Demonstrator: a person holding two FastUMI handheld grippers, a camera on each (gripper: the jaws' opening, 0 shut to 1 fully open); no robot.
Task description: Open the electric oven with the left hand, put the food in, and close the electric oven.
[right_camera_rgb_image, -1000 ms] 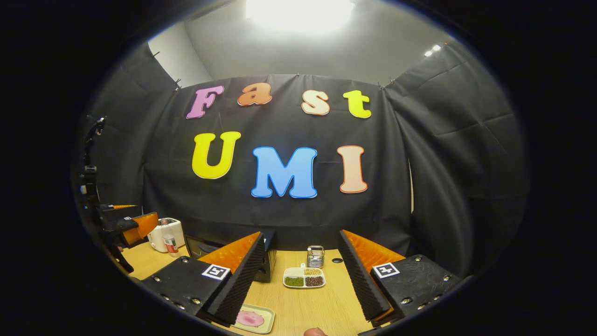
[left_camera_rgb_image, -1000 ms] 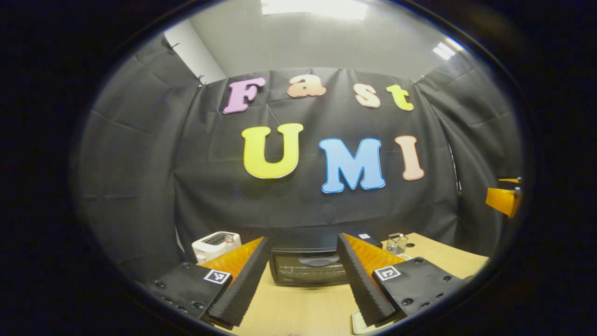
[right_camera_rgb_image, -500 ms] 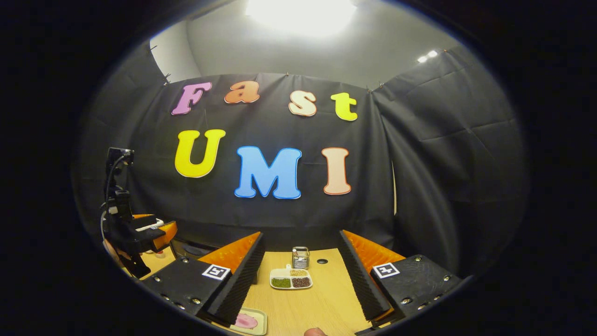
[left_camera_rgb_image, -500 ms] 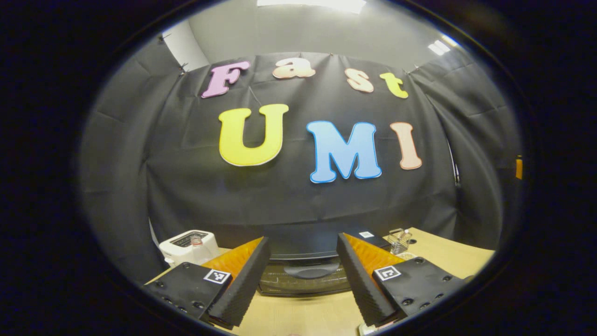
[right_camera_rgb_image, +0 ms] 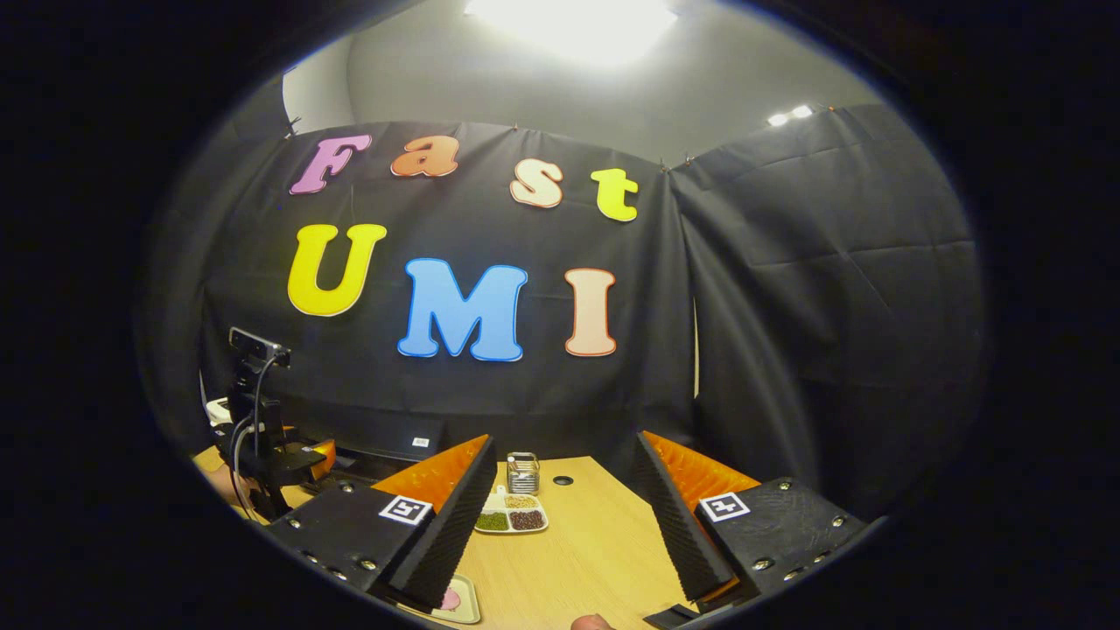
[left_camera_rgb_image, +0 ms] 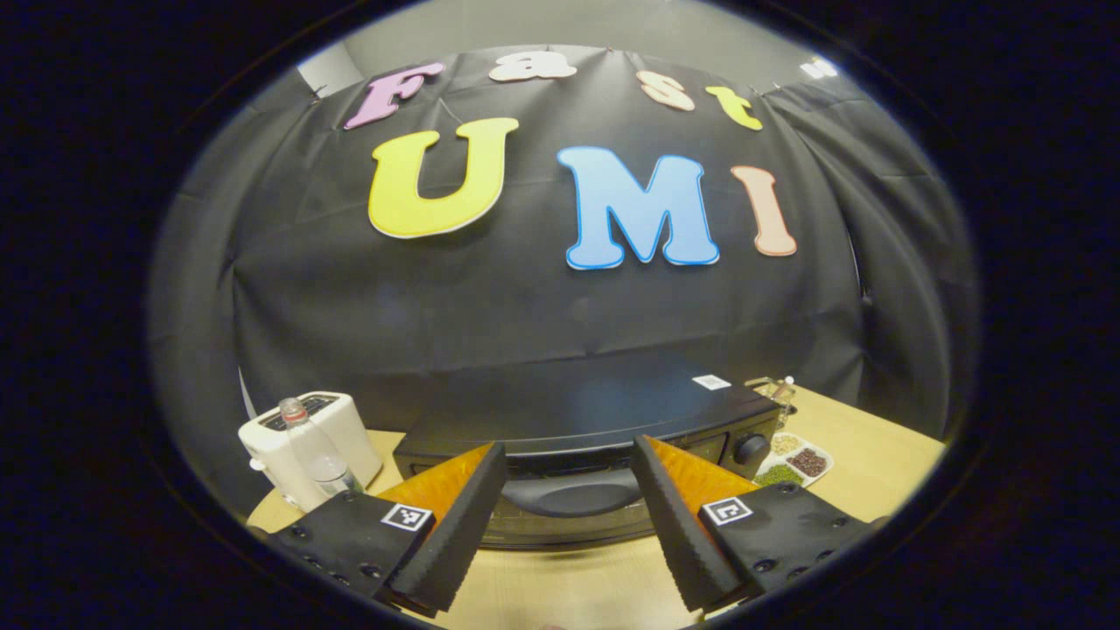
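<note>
On the wooden surface [left_camera_rgb_image: 560, 591], the black electric oven [left_camera_rgb_image: 577, 420] is sitting w/ door shut, handle [left_camera_rgb_image: 573, 493] facing the left tool [left_camera_rgb_image: 569, 525]. That tool is hovering just in front of the handle, fingers spread wide, gripping nothing. Toaster [left_camera_rgb_image: 306, 446] & bottle [left_camera_rgb_image: 313, 451] are standing left of the oven. Right tool [right_camera_rgb_image: 560, 529] is also hanging wide open, above the surface; food tray [right_camera_rgb_image: 457, 601] is lying near its left finger, divided dish [right_camera_rgb_image: 512, 521] farther off.
</note>
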